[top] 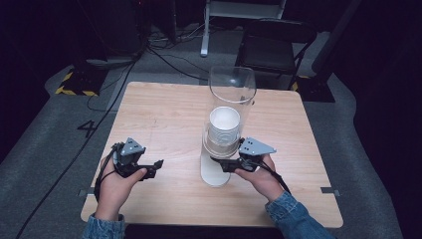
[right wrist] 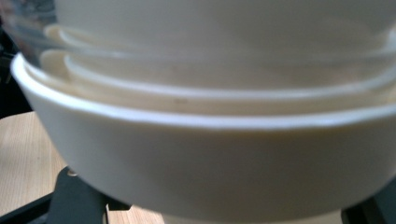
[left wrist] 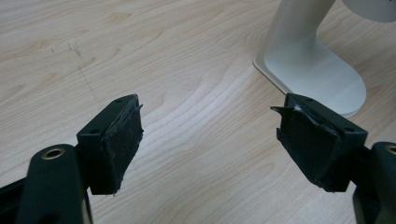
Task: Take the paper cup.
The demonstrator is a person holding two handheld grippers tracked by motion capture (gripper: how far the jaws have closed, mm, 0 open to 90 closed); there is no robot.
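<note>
A clear tube dispenser (top: 232,84) on a white stand (top: 215,172) rises from the middle of the wooden table (top: 164,109) and holds a stack of white cups (top: 224,127). My right gripper (top: 222,163) reaches in from the right at the foot of the stack. Seen from the right gripper view, its black jaws stand wide apart on either side of the lowest cup (right wrist: 210,168), so the right gripper (right wrist: 224,198) is open around it. My left gripper (top: 158,167) hovers over bare table left of the stand, open and empty (left wrist: 210,135), with the stand's base (left wrist: 317,70) ahead on its right.
A dark chair (top: 273,47) and a white desk leg (top: 205,30) stand beyond the table's far edge. Cables (top: 164,57) run over the grey floor. Bare wood lies left of and behind the dispenser.
</note>
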